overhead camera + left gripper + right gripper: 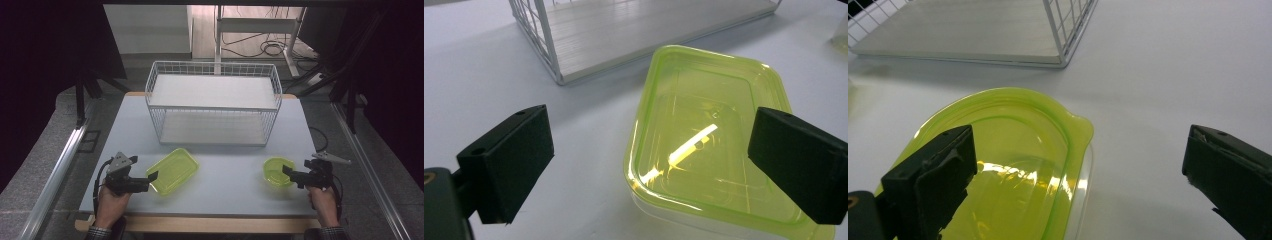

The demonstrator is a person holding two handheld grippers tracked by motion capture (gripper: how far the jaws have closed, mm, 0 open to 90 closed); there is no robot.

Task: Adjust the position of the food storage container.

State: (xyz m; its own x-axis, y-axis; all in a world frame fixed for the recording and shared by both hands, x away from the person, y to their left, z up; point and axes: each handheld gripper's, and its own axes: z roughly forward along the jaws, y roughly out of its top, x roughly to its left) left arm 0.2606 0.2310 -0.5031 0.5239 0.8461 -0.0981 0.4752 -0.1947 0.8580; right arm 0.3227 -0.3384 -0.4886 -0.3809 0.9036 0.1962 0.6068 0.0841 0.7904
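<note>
A rectangular yellow-green lidded container (174, 170) (709, 140) lies on the grey table (225, 185) at front left. My left gripper (145, 177) (651, 167) is open, its jaws spread wide around the container's near end without touching it. A smaller round yellow-green container (276, 171) (1008, 165) with a tab sits at front right. My right gripper (291, 175) (1078, 177) is open too; one jaw hovers over the round lid, the other stands beside it over bare table.
A white wire rack (214, 102) (574, 40) (998, 35) with two shelves stands at the middle back of the table. A person's hands (112, 202) hold both grippers from the front edge. Metal rails (60, 170) run along both sides.
</note>
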